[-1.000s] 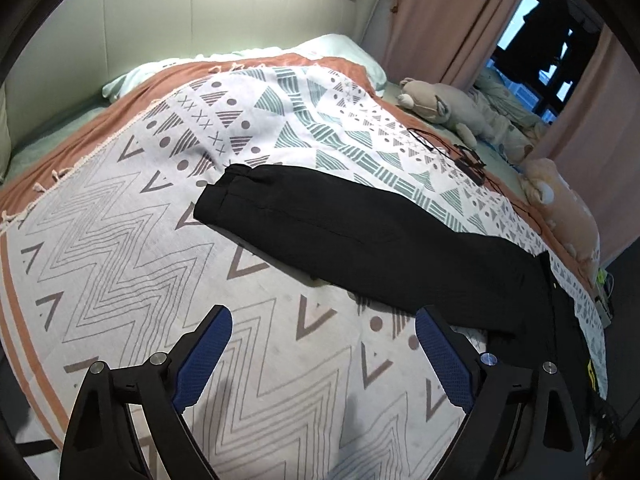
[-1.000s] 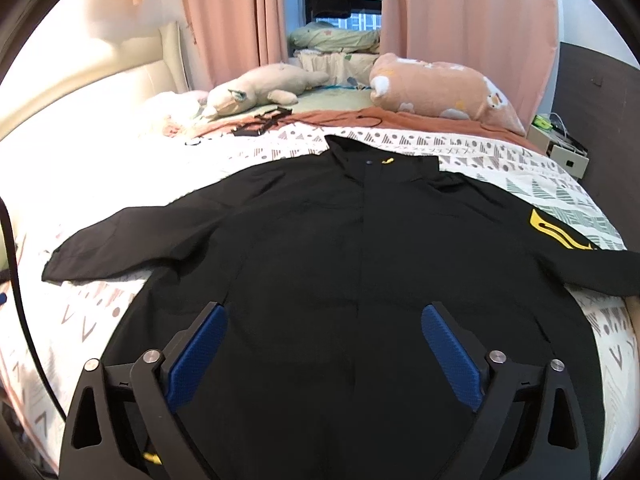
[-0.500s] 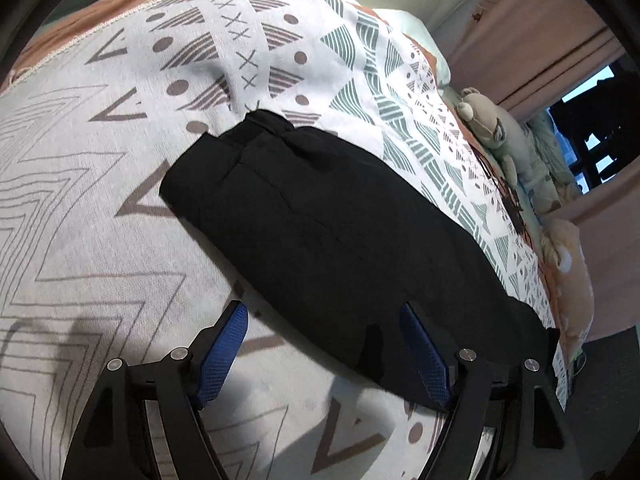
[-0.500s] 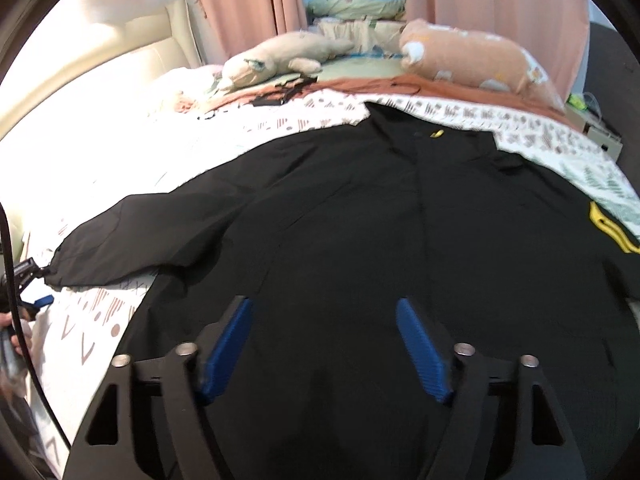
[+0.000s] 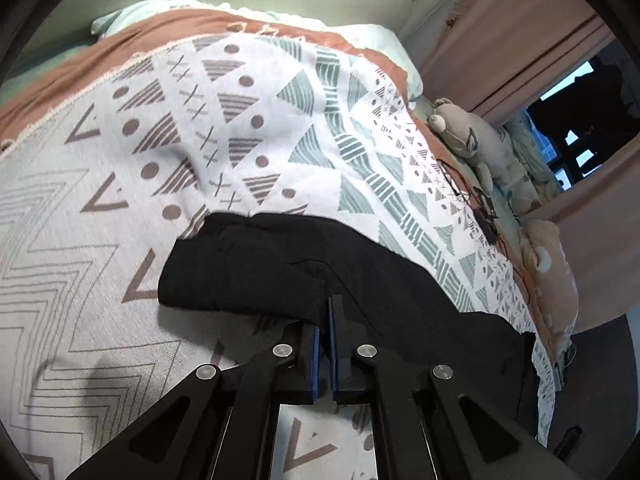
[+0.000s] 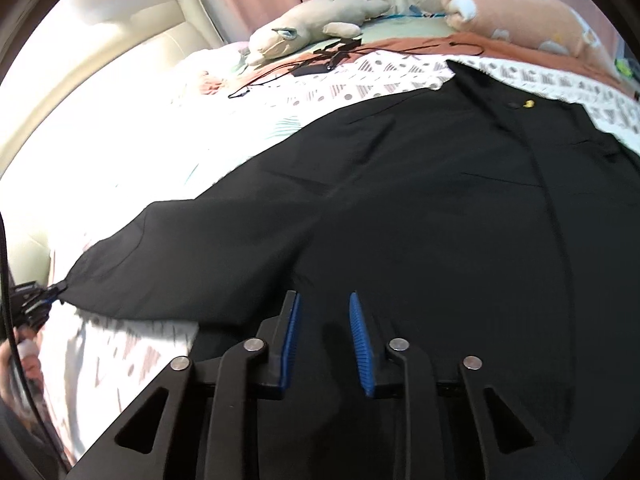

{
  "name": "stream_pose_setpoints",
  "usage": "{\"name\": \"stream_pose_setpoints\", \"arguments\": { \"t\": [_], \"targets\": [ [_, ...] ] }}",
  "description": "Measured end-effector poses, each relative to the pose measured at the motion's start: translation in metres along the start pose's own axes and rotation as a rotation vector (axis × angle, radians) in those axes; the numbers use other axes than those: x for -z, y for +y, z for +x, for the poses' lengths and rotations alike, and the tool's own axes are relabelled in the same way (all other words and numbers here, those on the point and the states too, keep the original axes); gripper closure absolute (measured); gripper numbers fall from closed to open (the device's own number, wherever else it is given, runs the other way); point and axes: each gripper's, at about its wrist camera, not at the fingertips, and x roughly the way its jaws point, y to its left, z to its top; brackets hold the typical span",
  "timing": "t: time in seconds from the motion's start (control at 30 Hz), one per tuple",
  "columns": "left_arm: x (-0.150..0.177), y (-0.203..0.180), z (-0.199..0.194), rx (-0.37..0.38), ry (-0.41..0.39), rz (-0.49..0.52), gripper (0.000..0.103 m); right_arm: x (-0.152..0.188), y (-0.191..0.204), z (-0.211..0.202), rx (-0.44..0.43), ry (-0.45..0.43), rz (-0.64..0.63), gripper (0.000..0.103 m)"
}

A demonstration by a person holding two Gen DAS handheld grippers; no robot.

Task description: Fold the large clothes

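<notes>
The black jacket lies flat on the patterned bedspread, collar at the far side, one sleeve extended left. The left gripper is pressed together, pinching the near edge of that sleeve close to the cuff. The right gripper is closing over the jacket body, the pads not yet gripping cloth. Two plush toys lie at the far edge.

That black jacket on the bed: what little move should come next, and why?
Probably let the right gripper finish closing on the black jacket body beneath it. The left gripper is already shut on the sleeve edge, and lifting before both hold could drag the cloth unevenly.
</notes>
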Motion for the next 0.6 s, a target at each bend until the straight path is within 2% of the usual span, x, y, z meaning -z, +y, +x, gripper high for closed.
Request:
{"name": "stream_pose_setpoints", "arguments": {
  "t": [0.17, 0.23, 0.3, 0.43, 0.6],
  "targets": [
    [-0.018, -0.041, -0.032, 0.047, -0.035, 0.079, 0.101, -0.016, -0.003, 0.026, 0.009, 0.02, 0.056, 0.08],
    [-0.023, -0.064, -0.041, 0.058, -0.05, 0.121, 0.101, -0.02, -0.008, 0.041, 0.018, 0.049, 0.08, 0.08],
    [-0.024, -0.087, -0.051, 0.08, -0.057, 0.153, 0.101, -0.02, -0.013, 0.059, 0.007, 0.114, 0.087, 0.08],
    [-0.026, -0.13, -0.072, 0.117, -0.077, 0.205, 0.101, -0.021, -0.029, 0.044, -0.015, 0.101, 0.12, 0.081],
    [-0.02, -0.189, -0.1, 0.171, -0.103, 0.282, 0.102, -0.012, -0.055, 0.003, -0.043, 0.078, 0.166, 0.08]
  ]
}}
